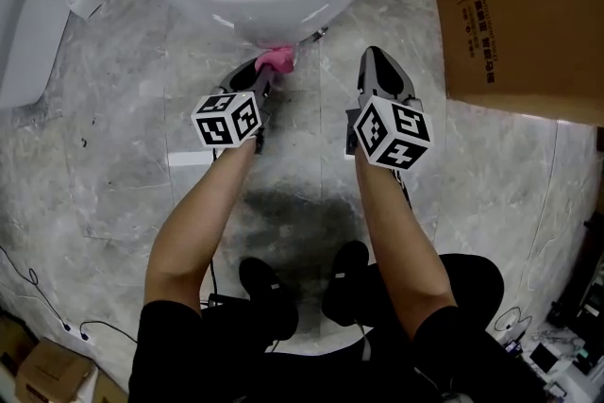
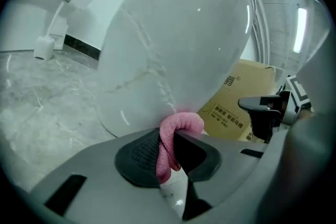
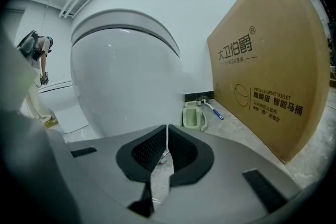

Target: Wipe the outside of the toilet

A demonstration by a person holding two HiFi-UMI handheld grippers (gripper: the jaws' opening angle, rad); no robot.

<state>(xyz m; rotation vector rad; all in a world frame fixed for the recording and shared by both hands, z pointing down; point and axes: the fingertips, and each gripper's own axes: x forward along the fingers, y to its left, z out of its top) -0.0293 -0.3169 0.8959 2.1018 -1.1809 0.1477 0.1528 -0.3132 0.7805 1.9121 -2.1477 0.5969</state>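
Our forearms [image 1: 198,222] sit nearest, each ending in a marker-cube claw above the grey marble floor [image 1: 104,156]. L claw [image 2: 170,152]: we have it clenched on a pink cloth [image 2: 181,124], which is pressed vs. the lower front of the white toilet [image 2: 178,44]. R claw [image 3: 167,147]: jaws together w/ nothing between, apart from the toilet, near a cardboard box [image 3: 268,60].
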